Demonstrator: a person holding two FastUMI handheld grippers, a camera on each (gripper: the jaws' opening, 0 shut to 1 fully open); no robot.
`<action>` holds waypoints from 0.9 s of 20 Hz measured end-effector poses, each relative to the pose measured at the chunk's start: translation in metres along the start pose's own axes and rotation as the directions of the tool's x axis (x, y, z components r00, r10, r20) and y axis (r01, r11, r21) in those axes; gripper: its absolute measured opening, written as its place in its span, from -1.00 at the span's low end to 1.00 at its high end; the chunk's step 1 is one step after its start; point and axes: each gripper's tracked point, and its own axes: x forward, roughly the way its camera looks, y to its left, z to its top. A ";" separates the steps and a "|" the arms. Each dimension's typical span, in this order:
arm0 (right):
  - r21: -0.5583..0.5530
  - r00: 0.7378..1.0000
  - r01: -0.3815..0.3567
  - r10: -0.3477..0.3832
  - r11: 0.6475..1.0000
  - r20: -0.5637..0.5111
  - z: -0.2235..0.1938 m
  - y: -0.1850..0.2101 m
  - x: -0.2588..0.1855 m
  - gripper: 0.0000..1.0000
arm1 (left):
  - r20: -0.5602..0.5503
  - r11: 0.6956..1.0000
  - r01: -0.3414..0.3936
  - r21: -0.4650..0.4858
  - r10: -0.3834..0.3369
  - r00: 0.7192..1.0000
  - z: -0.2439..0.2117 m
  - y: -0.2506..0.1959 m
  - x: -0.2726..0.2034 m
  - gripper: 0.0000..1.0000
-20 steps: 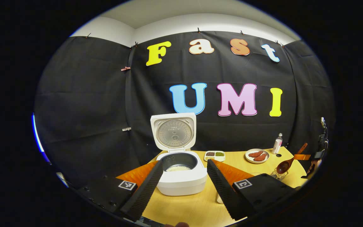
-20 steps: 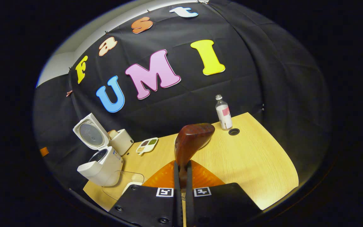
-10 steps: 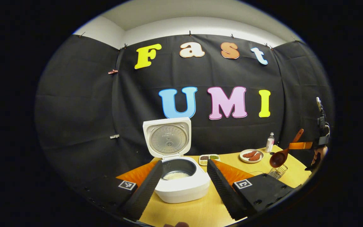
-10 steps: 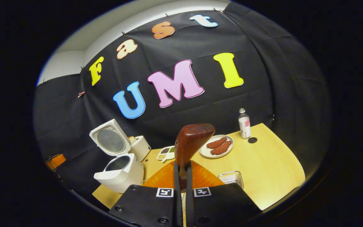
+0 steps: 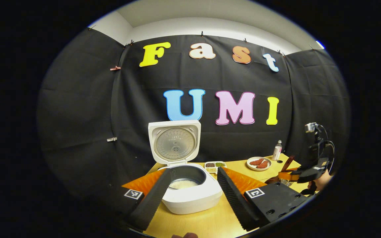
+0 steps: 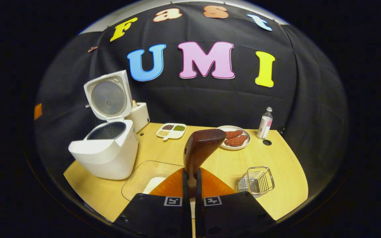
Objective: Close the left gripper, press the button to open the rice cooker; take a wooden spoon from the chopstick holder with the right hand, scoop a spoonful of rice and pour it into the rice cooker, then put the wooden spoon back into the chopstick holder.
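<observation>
1. A pale wooden table [image 6: 276, 185] carries everything.
2. An open white rice cooker [image 6: 106, 155] stands at nine o'clock.
3. A glass bowl [image 6: 144, 175] sits just beside it.
4. A wire holder [image 6: 256, 180] stands at four o'clock.
5. A plate [image 6: 233, 140], bottle [image 6: 265, 123] and divided dish [image 6: 171, 131] sit at twelve.

no legible txt, labels unreadable

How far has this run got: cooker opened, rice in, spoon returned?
Done: the rice cooker stands with its lid up, and rice shows in its pot in the left gripper view. In hand: the right tongs are shut on the wooden spoon. Left: setting the spoon into the wire chopstick holder, which stands without it. The left tongs are open.
</observation>
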 end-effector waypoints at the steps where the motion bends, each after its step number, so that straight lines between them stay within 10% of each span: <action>1: -0.046 0.999 0.028 -0.029 0.999 -0.019 -0.006 0.002 0.006 -0.82 | -0.001 1.000 0.001 0.001 -0.001 1.000 -0.002 0.004 0.002 0.94; 7: -0.128 0.990 0.066 -0.081 0.990 -0.113 -0.041 0.020 0.028 -0.82 | -0.019 1.000 0.001 -0.025 -0.001 1.000 -0.013 0.016 0.010 0.94; 18: 0.291 0.982 -0.024 0.078 0.956 -0.175 -0.049 0.075 0.030 -0.82 | -0.029 0.999 -0.003 -0.037 0.002 1.000 -0.019 0.030 0.017 0.94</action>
